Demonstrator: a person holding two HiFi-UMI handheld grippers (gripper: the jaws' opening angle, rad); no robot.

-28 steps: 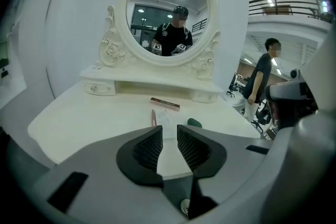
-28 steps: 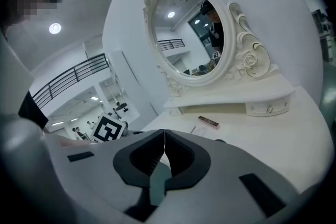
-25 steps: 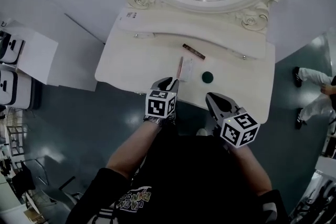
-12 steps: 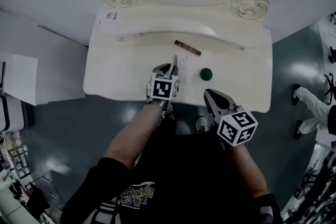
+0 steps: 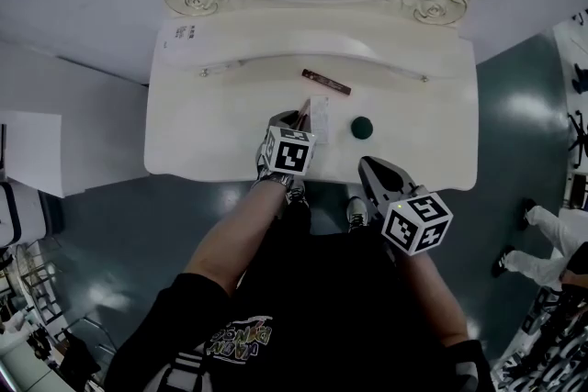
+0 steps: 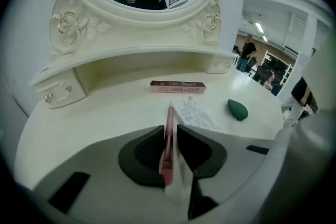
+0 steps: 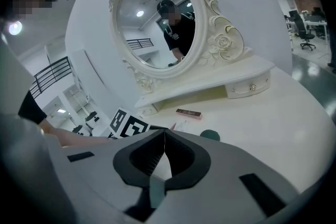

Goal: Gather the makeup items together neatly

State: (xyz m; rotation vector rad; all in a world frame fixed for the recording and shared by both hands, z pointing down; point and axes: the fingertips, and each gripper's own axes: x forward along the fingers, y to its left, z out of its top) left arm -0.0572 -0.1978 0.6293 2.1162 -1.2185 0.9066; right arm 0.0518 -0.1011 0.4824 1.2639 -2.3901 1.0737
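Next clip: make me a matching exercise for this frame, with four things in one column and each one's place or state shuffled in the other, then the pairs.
1 pink pencil
2 brown box
3 green sponge
4 right hand-held gripper

A shut, empty
B right of the paper slip
C clamped in the left hand-held gripper
D nearest the mirror

Pairs: 1-C, 2-D, 3-B, 4-A
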